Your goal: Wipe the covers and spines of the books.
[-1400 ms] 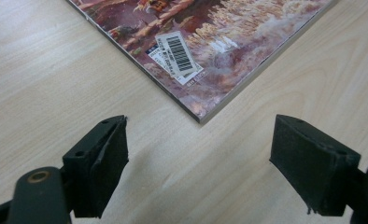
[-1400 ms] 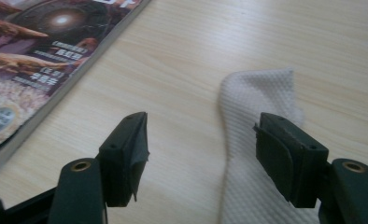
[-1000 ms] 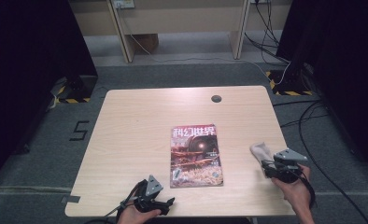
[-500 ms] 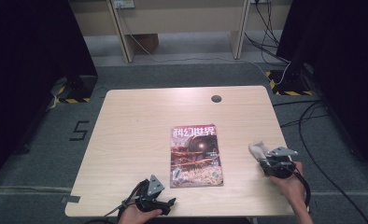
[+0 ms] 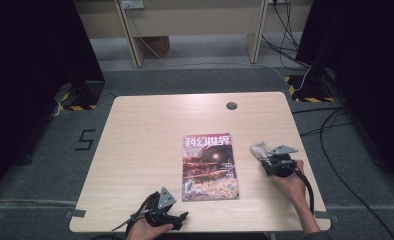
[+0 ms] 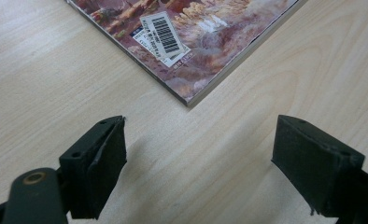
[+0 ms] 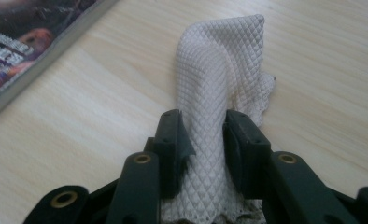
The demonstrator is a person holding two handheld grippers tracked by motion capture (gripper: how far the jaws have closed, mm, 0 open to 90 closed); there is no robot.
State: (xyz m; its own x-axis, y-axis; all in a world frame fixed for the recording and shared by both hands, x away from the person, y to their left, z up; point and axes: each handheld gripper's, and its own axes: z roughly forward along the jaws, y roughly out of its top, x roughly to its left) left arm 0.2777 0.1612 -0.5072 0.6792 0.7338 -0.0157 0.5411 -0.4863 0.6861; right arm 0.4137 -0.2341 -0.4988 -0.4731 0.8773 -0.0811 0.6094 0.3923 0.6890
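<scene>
A magazine (image 5: 209,167) with a dark red cover lies flat near the middle of the wooden table (image 5: 150,130). My right gripper (image 5: 265,156) is to its right, shut on a white waffle-textured cloth (image 5: 258,148). In the right gripper view the cloth (image 7: 224,60) stands up between the pads of my right gripper (image 7: 209,135), whose jaws have just been closing on it; the magazine's edge (image 7: 14,42) is at the upper left. My left gripper (image 5: 179,216) rests open at the table's front edge. In its own view the left gripper (image 6: 198,154) faces the magazine's barcode corner (image 6: 191,28), with nothing held.
A round cable hole (image 5: 231,105) sits near the table's far edge. Cables (image 5: 330,125) trail over the floor at the right. Pale wooden desk legs (image 5: 130,35) stand behind the table.
My right gripper has moved left toward the magazine, carrying the white cloth with it. The left gripper and the magazine have stayed put.
</scene>
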